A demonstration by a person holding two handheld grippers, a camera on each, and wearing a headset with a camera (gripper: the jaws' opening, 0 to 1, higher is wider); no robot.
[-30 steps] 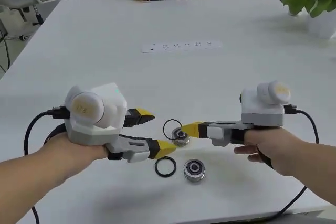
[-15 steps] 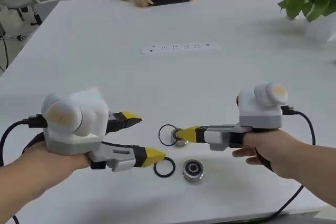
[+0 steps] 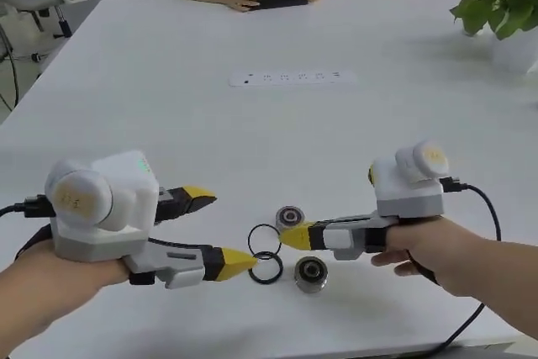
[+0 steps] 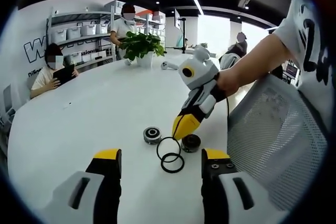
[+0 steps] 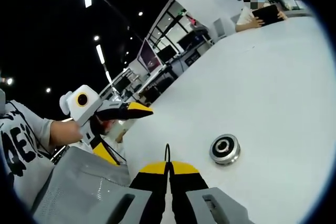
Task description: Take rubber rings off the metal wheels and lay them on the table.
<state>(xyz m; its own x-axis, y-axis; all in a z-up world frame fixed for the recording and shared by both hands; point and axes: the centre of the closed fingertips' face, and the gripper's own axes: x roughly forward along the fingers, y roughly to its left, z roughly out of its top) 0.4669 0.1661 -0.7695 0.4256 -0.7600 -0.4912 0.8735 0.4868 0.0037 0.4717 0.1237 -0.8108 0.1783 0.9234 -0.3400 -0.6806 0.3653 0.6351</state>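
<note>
Head view first: the right tongs (image 3: 294,235) are pinched shut on a thin black rubber ring (image 3: 252,229). The ring sticks out past the yellow tips, toward the left tongs (image 3: 218,230), which are spread wide with nothing in them. It hangs low over the white counter (image 3: 277,140), between two round metal wheels. One silver wheel (image 3: 290,216) sits just past the tips, farther from the person. The other silver wheel (image 3: 311,271) sits just on the near side.

A second black rubber ring (image 3: 277,280) lies flat on the counter, right beside the held one (the two circles seem to overlap a little from up here, so I cannot tell if they touch).

In the right gripper view the held ring (image 5: 167,153) looks like a thin line standing on edge, straight out from the closed tips. So the counter is right under the ring. I think the right tongs only need to dip a bit and let go, and the left tongs have no part in that.
</note>
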